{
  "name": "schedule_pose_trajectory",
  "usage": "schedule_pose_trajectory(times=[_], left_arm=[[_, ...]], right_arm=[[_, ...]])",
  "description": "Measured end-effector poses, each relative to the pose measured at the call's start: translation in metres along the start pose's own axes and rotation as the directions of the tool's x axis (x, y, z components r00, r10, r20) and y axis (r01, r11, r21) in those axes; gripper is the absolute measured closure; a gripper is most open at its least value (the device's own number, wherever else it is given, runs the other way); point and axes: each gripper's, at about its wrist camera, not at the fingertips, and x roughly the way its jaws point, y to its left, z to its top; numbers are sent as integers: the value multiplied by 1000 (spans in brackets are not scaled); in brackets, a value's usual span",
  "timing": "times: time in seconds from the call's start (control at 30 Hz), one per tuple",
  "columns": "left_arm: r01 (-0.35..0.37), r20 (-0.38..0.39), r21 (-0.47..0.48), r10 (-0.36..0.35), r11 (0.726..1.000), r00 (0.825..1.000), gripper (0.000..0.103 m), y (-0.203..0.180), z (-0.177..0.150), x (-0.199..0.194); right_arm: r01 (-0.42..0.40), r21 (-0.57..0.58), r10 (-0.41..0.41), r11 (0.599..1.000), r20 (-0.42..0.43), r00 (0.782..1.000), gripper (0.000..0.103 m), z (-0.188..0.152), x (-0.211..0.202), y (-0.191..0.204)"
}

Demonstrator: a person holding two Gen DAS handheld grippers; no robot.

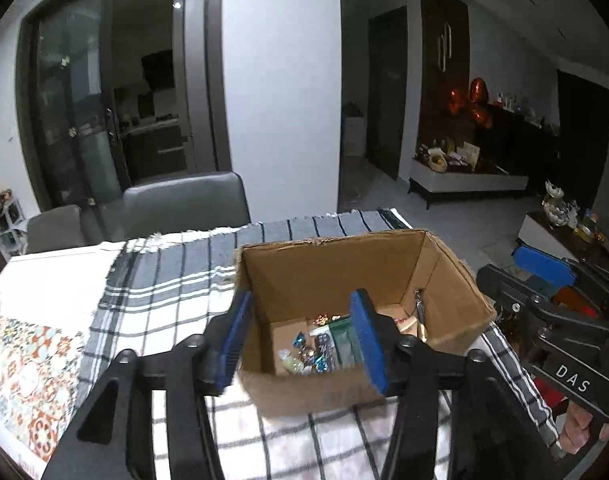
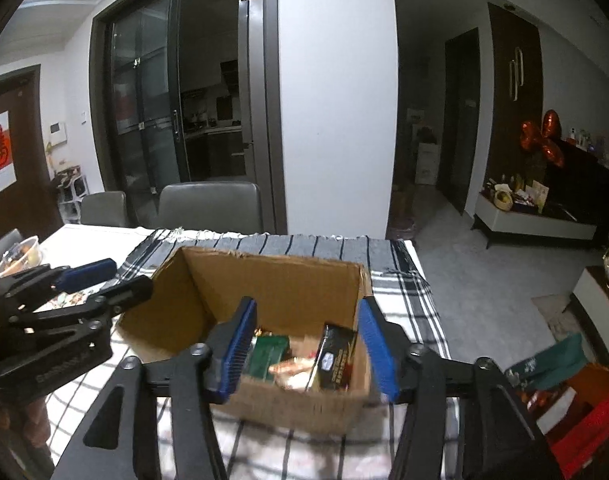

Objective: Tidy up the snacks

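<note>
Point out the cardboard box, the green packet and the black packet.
cardboard box [image 2: 288, 280], right wrist view, inner back wall.
green packet [image 2: 270, 354], right wrist view, its top face.
black packet [image 2: 336, 358], right wrist view, its front face.

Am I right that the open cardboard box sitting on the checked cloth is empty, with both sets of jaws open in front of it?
Not quite: the cardboard box on the checked cloth is not empty. Both wrist views show snack packets lying on its bottom. The rest holds: both sets of jaws stand open before it.

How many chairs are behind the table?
2. A big dark grey chair sits at the table's far edge, in front of the white pillar. A smaller grey chair sits just left of it. More could be hidden out of view.
</note>
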Motion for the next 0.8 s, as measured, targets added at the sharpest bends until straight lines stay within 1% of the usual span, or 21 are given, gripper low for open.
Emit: schedule_pose_trajectory(times=[0.07,0.13,0.17,0.23,0.3,0.33,0.43,0.53,0.6,0.63,0.67,0.7,0.8], left_arm=[[-15,20,3,15,1000,1000,44,-1,-8,-18],[-40,34,0,40,999,999,38,-1,-19,-39],[-49,41,-2,49,999,998,35,-1,-24,-49],[-48,55,5,48,999,997,34,-3,-36,-70],[-51,58,7,50,999,997,28,-5,-45,-86],[-53,62,7,53,999,997,27,-6,-50,-94],[-56,79,14,55,998,995,20,-8,-64,-116],[-56,93,23,53,998,994,16,-11,-76,-135],[-61,102,21,58,998,993,9,-12,-84,-147],[-62,104,16,60,998,993,5,-12,-88,-153],[-64,105,10,62,998,992,4,-11,-91,-158],[-67,105,2,66,998,992,2,-11,-95,-164],[-67,113,-1,67,998,991,1,-9,-104,-178]], right_arm=[[0,5,0,1000,6,1000,43,-9,-18,2],[10,24,-11,1000,13,1000,39,-17,-36,5],[14,27,-15,1000,15,1000,36,-22,-44,6],[24,29,-24,999,18,1000,33,-31,-60,9],[18,39,-19,999,15,1000,32,-40,-77,11],[20,46,-21,999,15,1000,32,-45,-86,12],[29,62,-30,998,10,1000,25,-60,-109,15],[41,59,-42,997,19,999,24,-73,-130,19],[47,55,-48,997,12,999,23,-79,-142,21],[50,59,-51,997,5,999,21,-80,-146,23],[55,63,-54,997,-5,999,18,-83,-148,25],[54,64,-53,996,-10,999,18,-86,-155,26],[67,62,-66,996,-12,998,18,-93,-169,28]])
